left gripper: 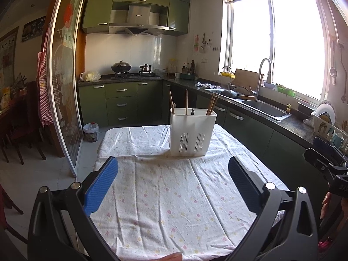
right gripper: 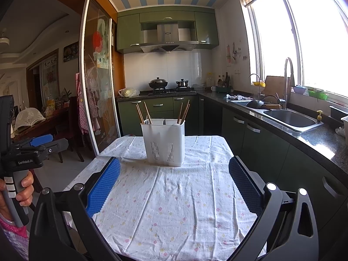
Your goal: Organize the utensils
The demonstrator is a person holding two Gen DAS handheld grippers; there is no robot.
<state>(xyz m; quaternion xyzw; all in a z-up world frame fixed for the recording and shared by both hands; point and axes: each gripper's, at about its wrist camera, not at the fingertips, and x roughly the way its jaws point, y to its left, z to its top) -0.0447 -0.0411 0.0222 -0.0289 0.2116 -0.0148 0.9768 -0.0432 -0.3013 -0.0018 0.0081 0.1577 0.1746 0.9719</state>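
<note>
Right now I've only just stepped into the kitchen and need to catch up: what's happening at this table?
A person is holding a two-finger gripper in each hand over a table covered with a floral cloth. Both the left gripper and the right gripper are open and empty, pointed at a white utensil holder standing upright near the far end. Wooden chopsticks and some metal cutlery already stand in its compartments. Nothing else lies on the cloth, and neither gripper touches the holder.
</note>
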